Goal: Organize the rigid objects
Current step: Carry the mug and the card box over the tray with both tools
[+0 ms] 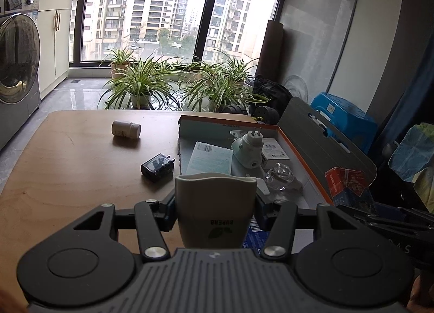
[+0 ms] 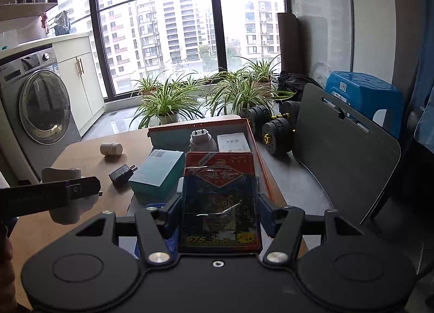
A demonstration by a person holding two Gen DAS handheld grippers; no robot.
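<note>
My left gripper (image 1: 215, 211) is shut on a beige plastic cup (image 1: 214, 193) with a green leaf label, held over the wooden table (image 1: 67, 177) at the left edge of the orange-rimmed box (image 1: 298, 153). My right gripper (image 2: 220, 211) is shut on a red and blue pack of playing cards (image 2: 219, 182), held above the box's near right part. Loose on the table lie a white pill bottle (image 1: 126, 129) and a black charger plug (image 1: 157, 168). Inside the box are a teal carton (image 1: 210, 159), a pale plug device (image 1: 248, 147), a small white carton (image 1: 274, 153) and a clear glass piece (image 1: 279, 174).
The box's grey lid (image 1: 325, 144) stands open to the right. Black dumbbells (image 2: 274, 134) lie on the grey surface beyond it, with a blue stool (image 2: 363, 96) behind. Potted plants (image 1: 141, 82) line the window, and a washing machine (image 1: 16, 60) stands at the left.
</note>
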